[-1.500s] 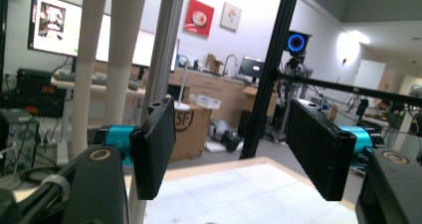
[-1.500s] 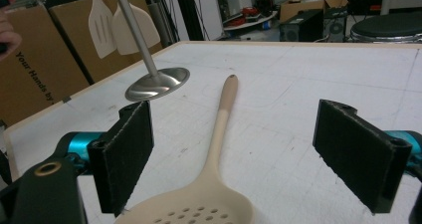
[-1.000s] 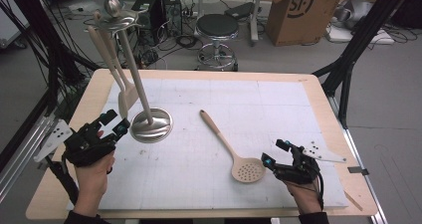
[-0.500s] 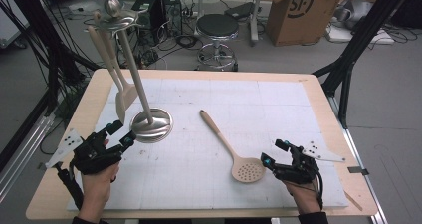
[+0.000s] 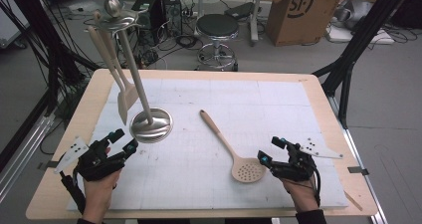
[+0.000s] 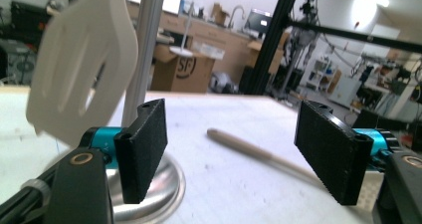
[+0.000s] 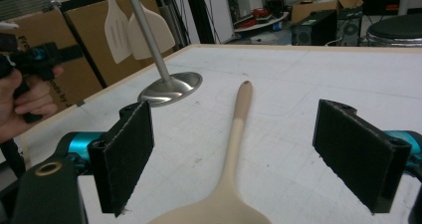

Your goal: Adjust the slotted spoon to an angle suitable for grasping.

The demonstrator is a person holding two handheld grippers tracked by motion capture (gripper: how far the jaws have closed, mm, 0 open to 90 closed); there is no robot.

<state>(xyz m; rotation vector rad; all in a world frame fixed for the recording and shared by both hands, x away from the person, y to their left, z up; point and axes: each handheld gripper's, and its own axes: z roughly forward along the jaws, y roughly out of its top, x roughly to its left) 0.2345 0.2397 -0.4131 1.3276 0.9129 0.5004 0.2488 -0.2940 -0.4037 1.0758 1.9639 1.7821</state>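
The slotted spoon (image 5: pixel 226 147) lies diagonally, bowl toward the gaping right tongs (image 5: pixel 271 151); left tongs (image 5: pixel 122 140) gape too.

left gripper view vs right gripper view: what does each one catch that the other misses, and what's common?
Left gripper view alone: the left gripper, jaws open, nothing between them, and one slotted spatula close up. Right gripper view alone: the right gripper, jaws open either side of the skimmer spoon's head, plus a hand holding the other gripper. Both: the stand's metal base, its pole and the spoon's handle.
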